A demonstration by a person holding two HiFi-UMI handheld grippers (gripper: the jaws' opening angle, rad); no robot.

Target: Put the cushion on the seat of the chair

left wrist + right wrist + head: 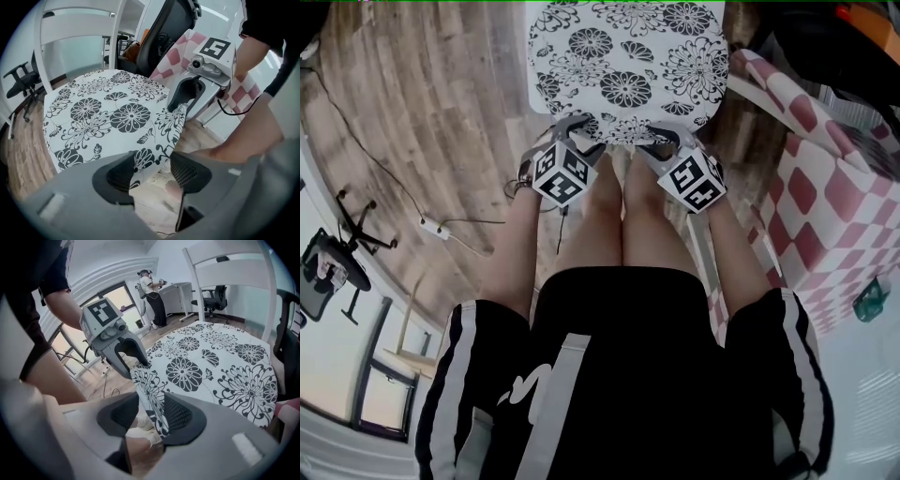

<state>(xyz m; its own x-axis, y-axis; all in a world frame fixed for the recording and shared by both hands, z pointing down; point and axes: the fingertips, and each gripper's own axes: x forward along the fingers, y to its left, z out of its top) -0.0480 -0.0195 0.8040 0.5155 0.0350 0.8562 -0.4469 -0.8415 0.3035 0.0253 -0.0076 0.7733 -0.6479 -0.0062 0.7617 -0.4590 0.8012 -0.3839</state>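
A white cushion [628, 56] with black flower print lies flat on the seat of a white chair, whose backrest [79, 21] rises behind it. My left gripper [572, 127] is at the cushion's near left edge. In the left gripper view the cushion [108, 112] has its edge between the left gripper's [152, 166] jaws, with a gap to both pads. My right gripper [670, 141] is at the near right edge. In the right gripper view the cushion's [215, 362] edge stands between the right gripper's [150, 411] jaws, against one pad and apart from the other.
The person's bare legs [619, 216] stand just before the chair. A pink and white checked seat [825, 187] is close on the right. On the wood floor to the left lie a power strip [436, 228] and cables, with a black office chair [337, 253] beyond.
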